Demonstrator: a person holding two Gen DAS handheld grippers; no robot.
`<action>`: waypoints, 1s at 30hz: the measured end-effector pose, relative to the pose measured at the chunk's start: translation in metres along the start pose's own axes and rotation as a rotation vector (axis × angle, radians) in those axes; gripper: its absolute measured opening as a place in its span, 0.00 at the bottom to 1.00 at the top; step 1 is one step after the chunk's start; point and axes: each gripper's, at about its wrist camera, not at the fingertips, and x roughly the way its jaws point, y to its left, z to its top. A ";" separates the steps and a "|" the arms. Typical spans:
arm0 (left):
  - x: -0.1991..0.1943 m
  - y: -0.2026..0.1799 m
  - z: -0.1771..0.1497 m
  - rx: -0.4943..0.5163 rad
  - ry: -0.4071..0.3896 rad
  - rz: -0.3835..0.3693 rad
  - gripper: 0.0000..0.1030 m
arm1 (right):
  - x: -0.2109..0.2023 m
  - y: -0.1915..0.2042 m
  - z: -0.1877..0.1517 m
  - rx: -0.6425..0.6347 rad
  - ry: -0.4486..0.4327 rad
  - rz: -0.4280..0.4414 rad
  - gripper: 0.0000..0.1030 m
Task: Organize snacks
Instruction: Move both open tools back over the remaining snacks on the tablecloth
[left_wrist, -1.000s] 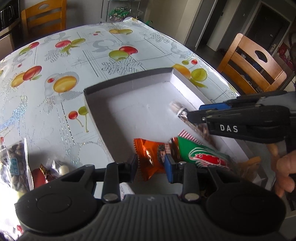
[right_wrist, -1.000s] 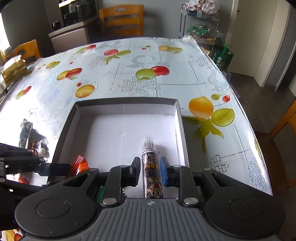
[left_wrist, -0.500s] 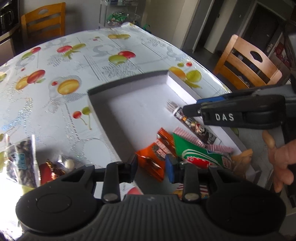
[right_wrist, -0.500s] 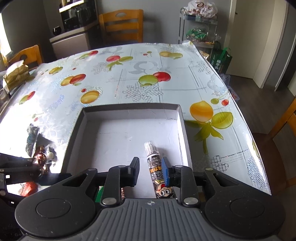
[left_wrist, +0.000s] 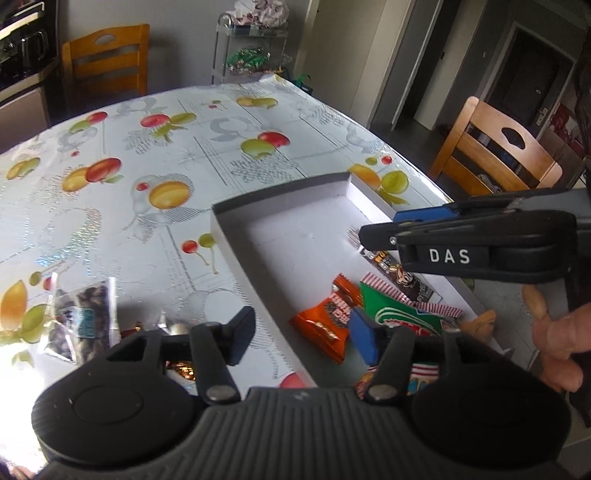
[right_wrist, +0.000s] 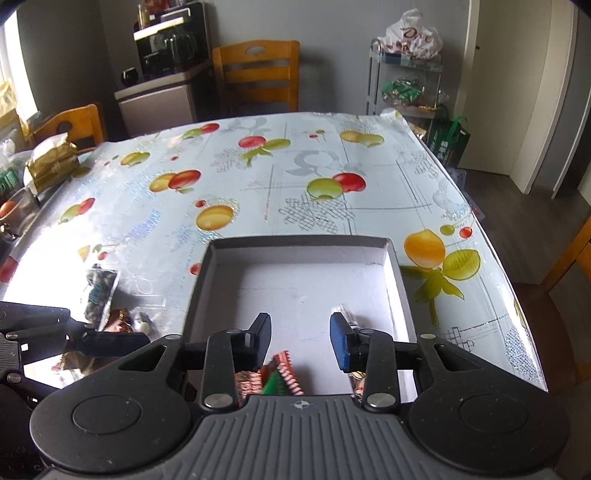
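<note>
A shallow grey box (left_wrist: 280, 194) (right_wrist: 299, 242) lies on the fruit-print table. Inside it lie an orange snack pack (left_wrist: 327, 319), a green and red striped pack (left_wrist: 402, 312) (right_wrist: 280, 380) and a long dark stick pack (left_wrist: 399, 273) by the right wall, its crimped end showing in the right wrist view (right_wrist: 345, 310). My left gripper (left_wrist: 301, 338) is open and empty above the box's near left wall. My right gripper (right_wrist: 299, 339) is open and empty above the box's near end; it also shows in the left wrist view (left_wrist: 380, 227).
Loose snacks lie on the table left of the box: a clear bag of dark pieces (left_wrist: 81, 321) (right_wrist: 99, 291) and small wrapped sweets (left_wrist: 177, 365) (right_wrist: 123, 319). Wooden chairs (left_wrist: 498, 151) (right_wrist: 258, 74) stand around the table. A gold pack (right_wrist: 51, 160) sits at the far left edge.
Both grippers opened and pulled back up. The left let go of the orange pack, the right let go of the stick pack; both packs now lie in the box.
</note>
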 end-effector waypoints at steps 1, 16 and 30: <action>-0.003 0.002 -0.001 -0.001 -0.005 0.002 0.56 | -0.002 0.003 0.000 -0.003 -0.003 0.000 0.36; -0.050 0.058 -0.045 -0.063 -0.014 0.065 0.57 | -0.014 0.062 -0.002 -0.044 -0.033 0.033 0.39; -0.076 0.111 -0.080 -0.110 0.004 0.117 0.57 | -0.011 0.119 -0.019 -0.079 -0.006 0.079 0.41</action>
